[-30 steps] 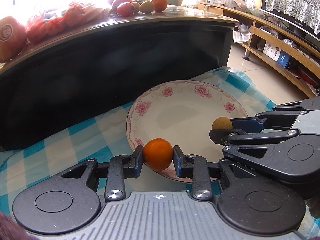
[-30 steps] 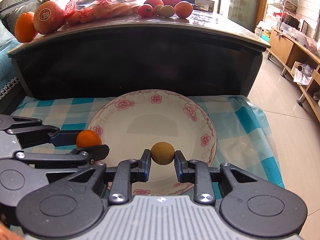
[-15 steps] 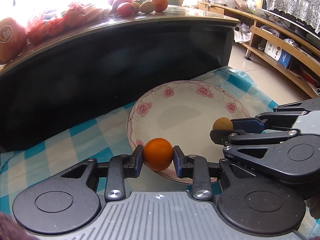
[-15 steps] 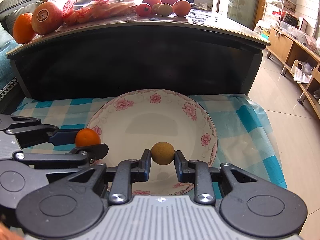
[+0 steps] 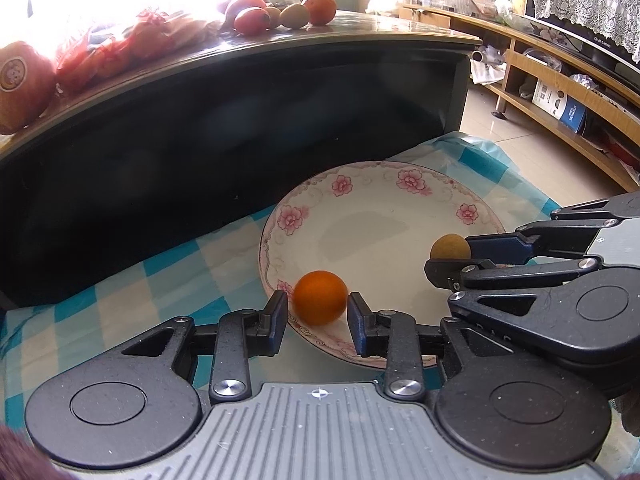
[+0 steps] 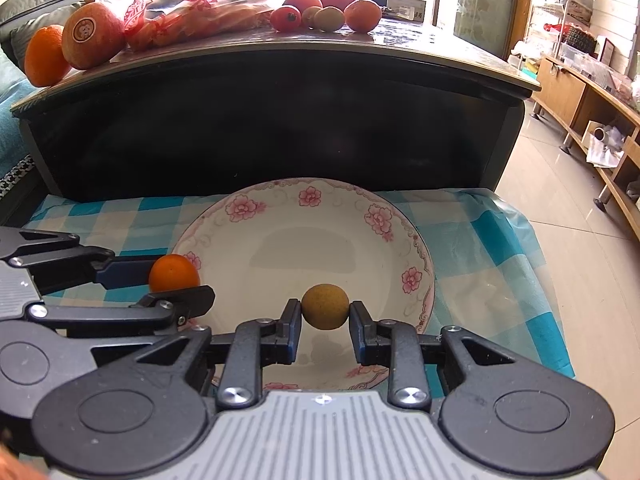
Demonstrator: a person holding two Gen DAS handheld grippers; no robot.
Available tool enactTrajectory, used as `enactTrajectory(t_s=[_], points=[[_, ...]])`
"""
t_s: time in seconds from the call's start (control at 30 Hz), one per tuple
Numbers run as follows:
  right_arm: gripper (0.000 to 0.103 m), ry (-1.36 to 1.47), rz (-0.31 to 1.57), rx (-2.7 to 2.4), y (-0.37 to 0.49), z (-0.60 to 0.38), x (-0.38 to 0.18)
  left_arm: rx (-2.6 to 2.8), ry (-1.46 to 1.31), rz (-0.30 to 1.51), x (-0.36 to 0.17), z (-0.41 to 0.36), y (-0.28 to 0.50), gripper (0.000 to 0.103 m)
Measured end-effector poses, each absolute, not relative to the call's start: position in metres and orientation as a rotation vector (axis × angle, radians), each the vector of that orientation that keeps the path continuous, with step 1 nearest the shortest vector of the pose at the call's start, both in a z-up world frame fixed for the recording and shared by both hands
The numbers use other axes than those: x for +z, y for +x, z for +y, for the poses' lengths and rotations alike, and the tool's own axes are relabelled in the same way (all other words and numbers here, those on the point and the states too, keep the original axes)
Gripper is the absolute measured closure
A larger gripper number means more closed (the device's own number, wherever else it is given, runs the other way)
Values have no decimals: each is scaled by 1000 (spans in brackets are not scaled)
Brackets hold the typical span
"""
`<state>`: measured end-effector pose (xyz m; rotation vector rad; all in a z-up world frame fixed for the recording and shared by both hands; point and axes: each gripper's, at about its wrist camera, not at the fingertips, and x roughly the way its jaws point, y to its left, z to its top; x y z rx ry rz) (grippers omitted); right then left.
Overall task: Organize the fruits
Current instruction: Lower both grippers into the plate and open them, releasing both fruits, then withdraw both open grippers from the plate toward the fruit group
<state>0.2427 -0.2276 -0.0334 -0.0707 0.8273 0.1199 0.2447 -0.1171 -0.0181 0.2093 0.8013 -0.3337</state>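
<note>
Since a second ago, left wrist view: my left gripper (image 5: 317, 311) is opening, jaws now clear of the small orange (image 5: 321, 297), which sits just released at the plate (image 5: 384, 184) rim, seven o'clock.

Right wrist view: my right gripper (image 6: 325, 319) clenches the brown fruit (image 6: 325, 306) over the plate's six o'clock. Plenty left, I'd say: the fruits on the counter (image 6: 320, 46) wait at twelve.

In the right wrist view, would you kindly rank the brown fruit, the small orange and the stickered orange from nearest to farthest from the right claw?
1. Brown fruit: between the right claw's fingers, over the floral plate.
2. Small orange: left, at the left claw.
3. Stickered orange: far left, on the tabletop.
</note>
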Motion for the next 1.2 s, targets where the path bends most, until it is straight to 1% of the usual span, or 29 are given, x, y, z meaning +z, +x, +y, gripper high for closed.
enactTrajectory(t_s=[0.13,0.33,0.63,0.8,1.2], points=[[72,-81,824,111,243,-226,-34,-329,207,802,-18,-117,246,60],[72,-87,813,104,242,-226,-30,-323,202,789,-12,-114,243,53],[68,-73,778,98,233,-228,-15,-320,209,759,2,-109,231,49],[67,-72,763,99,225,-227,-7,-319,207,747,10,-107,222,44],[65,-67,746,104,200,-226,7,-334,207,738,20,-103,199,40]])
